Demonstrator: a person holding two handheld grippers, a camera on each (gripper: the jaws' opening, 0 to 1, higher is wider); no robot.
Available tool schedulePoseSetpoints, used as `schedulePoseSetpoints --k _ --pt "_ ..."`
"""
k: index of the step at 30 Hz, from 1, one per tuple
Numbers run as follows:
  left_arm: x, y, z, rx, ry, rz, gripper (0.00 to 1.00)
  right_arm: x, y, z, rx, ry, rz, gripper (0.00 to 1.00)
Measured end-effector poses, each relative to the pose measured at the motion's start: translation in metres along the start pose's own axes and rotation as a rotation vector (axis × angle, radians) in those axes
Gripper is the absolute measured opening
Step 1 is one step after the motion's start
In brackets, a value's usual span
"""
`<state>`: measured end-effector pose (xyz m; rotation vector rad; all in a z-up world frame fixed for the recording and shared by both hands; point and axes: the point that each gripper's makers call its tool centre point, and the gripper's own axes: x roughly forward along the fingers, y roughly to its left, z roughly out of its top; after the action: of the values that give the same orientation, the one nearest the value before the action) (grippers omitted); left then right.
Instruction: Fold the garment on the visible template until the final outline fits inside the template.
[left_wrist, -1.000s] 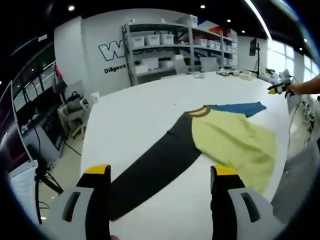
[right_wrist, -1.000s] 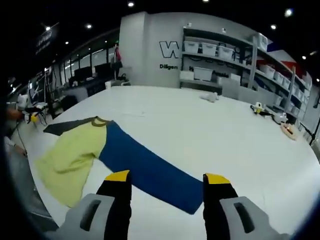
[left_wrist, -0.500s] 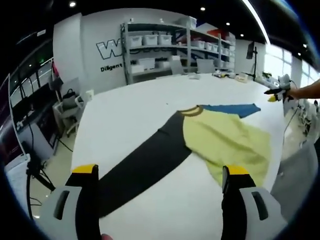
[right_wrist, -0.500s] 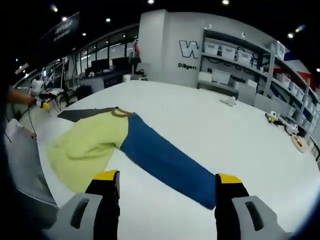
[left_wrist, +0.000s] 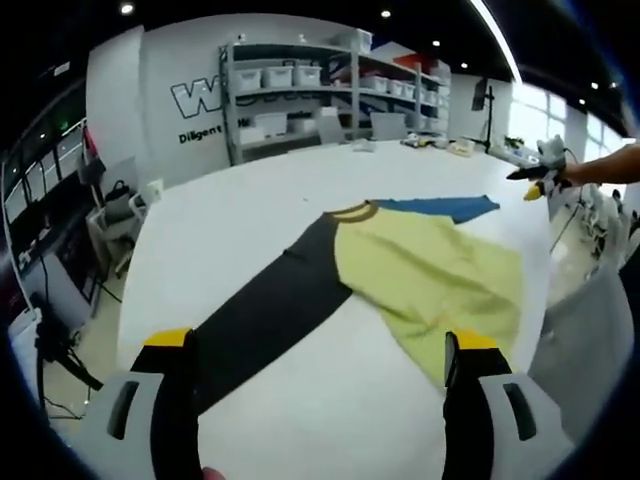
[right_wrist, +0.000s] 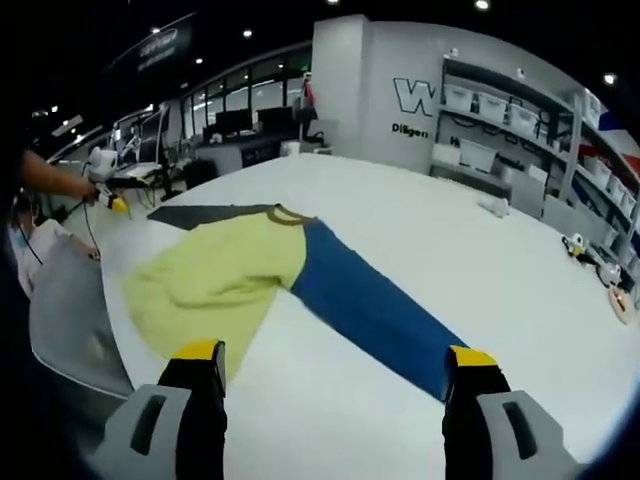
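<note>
- Left claw: its yellow-tipped jaws stand wide apart with nothing between them, hovering over the white bench just short of the garment. The right claw is equally wide open and empty, above the near bench edge.
- The garment lies flat on the bench, unfolded: a pale yellow body in the middle, a black sleeve stretched toward the left claw, a blue sleeve stretched toward the right claw.
- Risk, near: I cannot make out a template outline in either view, so a fold could be judged against the wrong edges and end up oversize.
- Risk, cloth: the yellow hem lies close to the bench edge; a careless pull on it could drag fabric over the side. Pinching one layer of a sleeve cuff may let the sleeve twist rather than fold flat.
- The left gripper view shows the whole black sleeve down to its cuff; the blue sleeve is a far sliver there.
- The right gripper view reverses this: the blue sleeve runs full length, the black one is a thin strip beyond the collar.
- Far: each view catches the opposite hand at the picture's edge; shelving with bins stands behind.
</note>
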<state>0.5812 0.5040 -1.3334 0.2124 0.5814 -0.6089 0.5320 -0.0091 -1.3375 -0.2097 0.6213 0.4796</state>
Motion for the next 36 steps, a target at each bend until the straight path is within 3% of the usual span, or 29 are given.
schedulePoseSetpoints --k 12,19,24,27,30,36 --pt "0.009 -0.042 -0.025 0.013 0.047 -0.109 0.96 0.013 0.033 -0.014 -0.056 0.044 0.086 0.74" --pt "0.016 -0.066 -0.04 0.074 0.083 -0.158 0.92 0.023 0.06 -0.032 -0.096 0.104 0.151 0.7" --pt "0.02 -0.074 -0.047 0.08 0.1 -0.183 0.87 0.028 0.076 -0.038 -0.091 0.12 0.188 0.66" --pt "0.023 -0.076 -0.054 0.092 0.114 -0.198 0.84 0.032 0.086 -0.042 -0.092 0.131 0.205 0.59" --pt "0.023 -0.079 -0.056 0.099 0.123 -0.214 0.79 0.037 0.097 -0.049 -0.039 0.155 0.24 0.48" --pt "0.024 -0.09 -0.062 0.123 0.146 -0.241 0.72 0.048 0.112 -0.059 -0.07 0.19 0.265 0.36"
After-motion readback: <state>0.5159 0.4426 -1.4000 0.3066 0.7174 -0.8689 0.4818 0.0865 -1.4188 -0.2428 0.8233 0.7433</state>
